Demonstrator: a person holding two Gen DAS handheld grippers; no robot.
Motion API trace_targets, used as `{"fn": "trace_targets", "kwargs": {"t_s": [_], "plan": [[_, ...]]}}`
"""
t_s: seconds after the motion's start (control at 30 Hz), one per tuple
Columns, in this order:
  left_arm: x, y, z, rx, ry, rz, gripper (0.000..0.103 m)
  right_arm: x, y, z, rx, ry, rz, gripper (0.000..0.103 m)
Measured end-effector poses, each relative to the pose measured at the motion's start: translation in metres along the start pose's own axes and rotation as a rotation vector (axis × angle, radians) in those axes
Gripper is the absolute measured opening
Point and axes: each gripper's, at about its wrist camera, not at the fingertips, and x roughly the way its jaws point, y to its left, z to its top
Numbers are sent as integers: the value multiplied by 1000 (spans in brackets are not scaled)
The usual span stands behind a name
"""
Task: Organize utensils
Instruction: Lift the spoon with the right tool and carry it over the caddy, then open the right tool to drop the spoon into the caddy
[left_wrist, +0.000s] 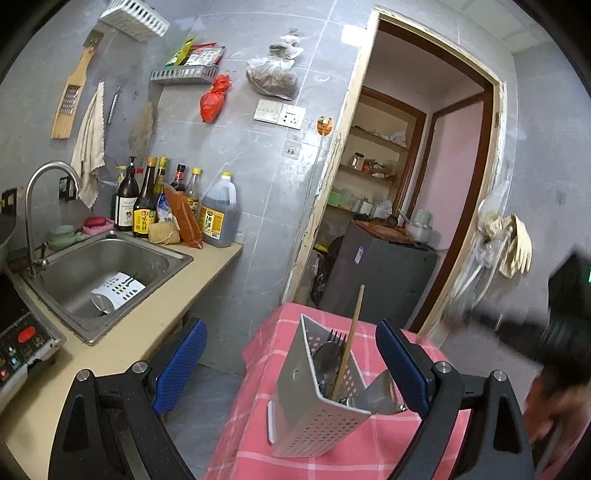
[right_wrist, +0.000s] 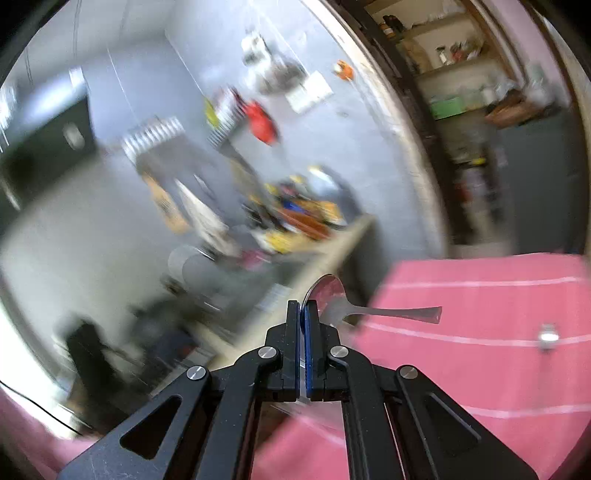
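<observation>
A gray holder (left_wrist: 314, 413) with little holes stands on the pink checked cloth (left_wrist: 255, 435). Inside it are a fork (left_wrist: 337, 336), a spoon (left_wrist: 327, 360) and a wooden chopstick (left_wrist: 350, 338). The left gripper (left_wrist: 291, 363) is wide open around it. The right gripper (right_wrist: 303, 314) pinches a shiny silver spoon (right_wrist: 369, 306) by its bowl, above the cloth.

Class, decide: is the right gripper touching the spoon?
Touching. The right wrist view shows the right gripper with its jaws closed on the spoon at the bowl's edge, the handle jutting sideways.
</observation>
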Motion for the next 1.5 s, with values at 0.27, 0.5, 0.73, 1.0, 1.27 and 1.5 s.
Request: {"fn": "trace_targets", "kwargs": {"t_s": [0.27,0.5,0.73,1.0,1.27,1.5], "plan": [[-11,8,-5,14,19,51,92,70,15,-19,144,68,244,2],[-16,10,-8,16,28,84,92,110,0,-67,291,159,297,2],[-18,9,-8,6,26,93,92,97,8,-66,212,203,220,6],[-19,1,-9,6,21,85,92,83,7,-49,110,225,86,37],[-16,-25,-5,30,-5,41,92,44,-4,-27,36,176,8,49],[-14,-48,-3,26,-18,-7,92,10,-7,-5,-7,63,-62,60]]}}
